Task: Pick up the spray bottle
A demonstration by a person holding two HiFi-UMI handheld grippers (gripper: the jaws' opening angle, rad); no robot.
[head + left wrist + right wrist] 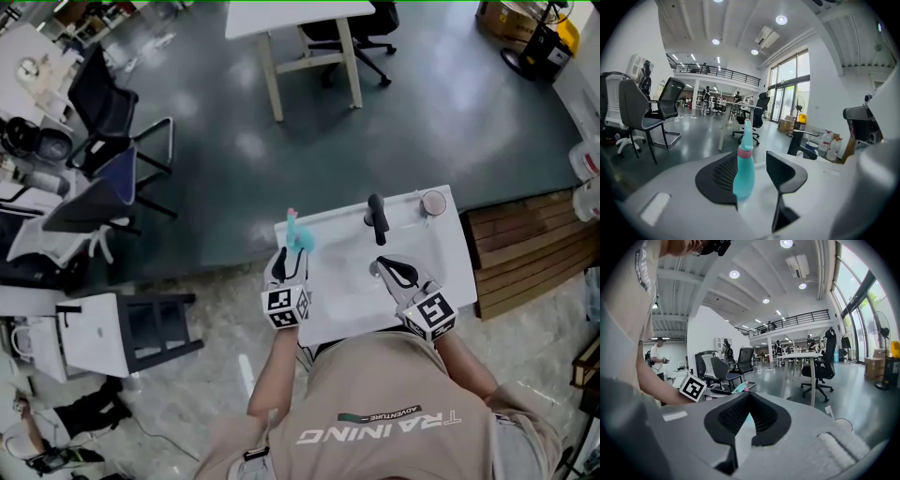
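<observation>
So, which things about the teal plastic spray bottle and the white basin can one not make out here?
1. Teal plastic spray bottle: its base is hidden behind the left gripper body, in the left gripper view.
2. The same bottle in the right gripper view: mostly hidden behind the shut jaws of the right gripper.
3. Small round object at the corner of the white basin, head view: too small to identify.
</observation>
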